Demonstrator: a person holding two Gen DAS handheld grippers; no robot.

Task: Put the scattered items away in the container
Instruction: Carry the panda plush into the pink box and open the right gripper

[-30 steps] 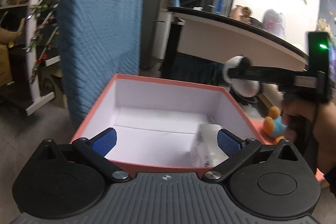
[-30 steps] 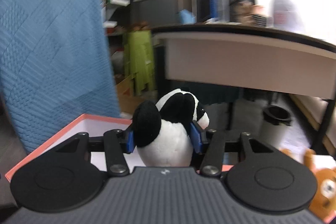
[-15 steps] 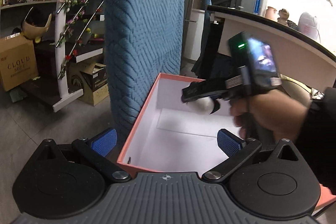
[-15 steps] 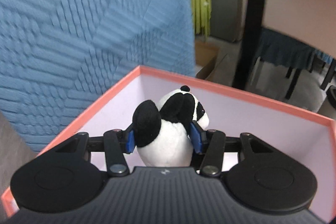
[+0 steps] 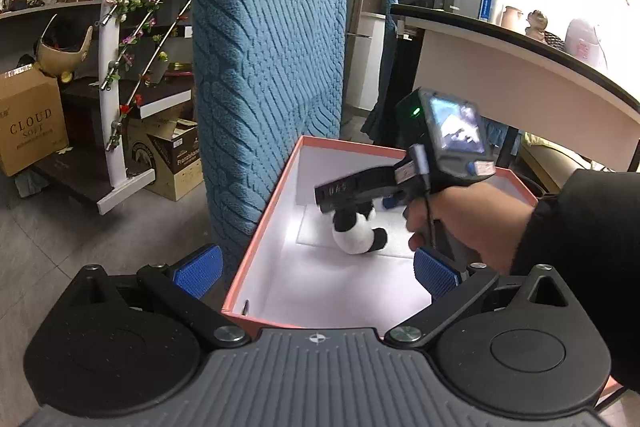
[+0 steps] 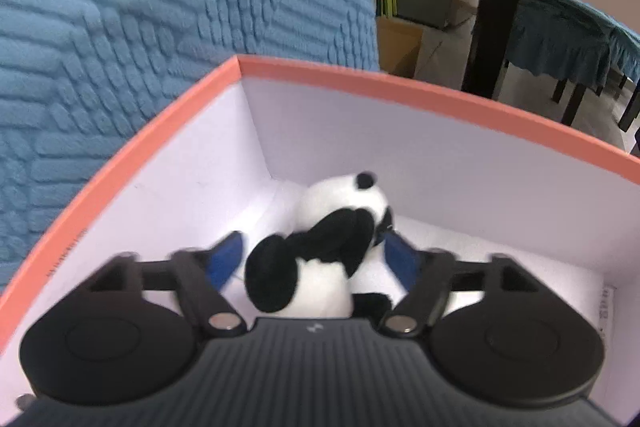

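the small black-and-white plush panda point(image 6: 320, 247) sits on the white floor of the coral-rimmed cardboard box point(image 6: 400, 85), near its far left corner. the right tool point(image 6: 316, 259) straddles it with its blue pads spread apart, no longer pinching. the left tool point(image 5: 316, 269) hangs wide apart over the box's near rim, holding nothing. to finish the drop cleanly, i'd lift the right tool straight up so a pad doesn't snag the soft toy or knock the thin wall.

Black-and-white panda point(image 6: 332, 247), salmon-rimmed white box point(image 6: 400, 83)
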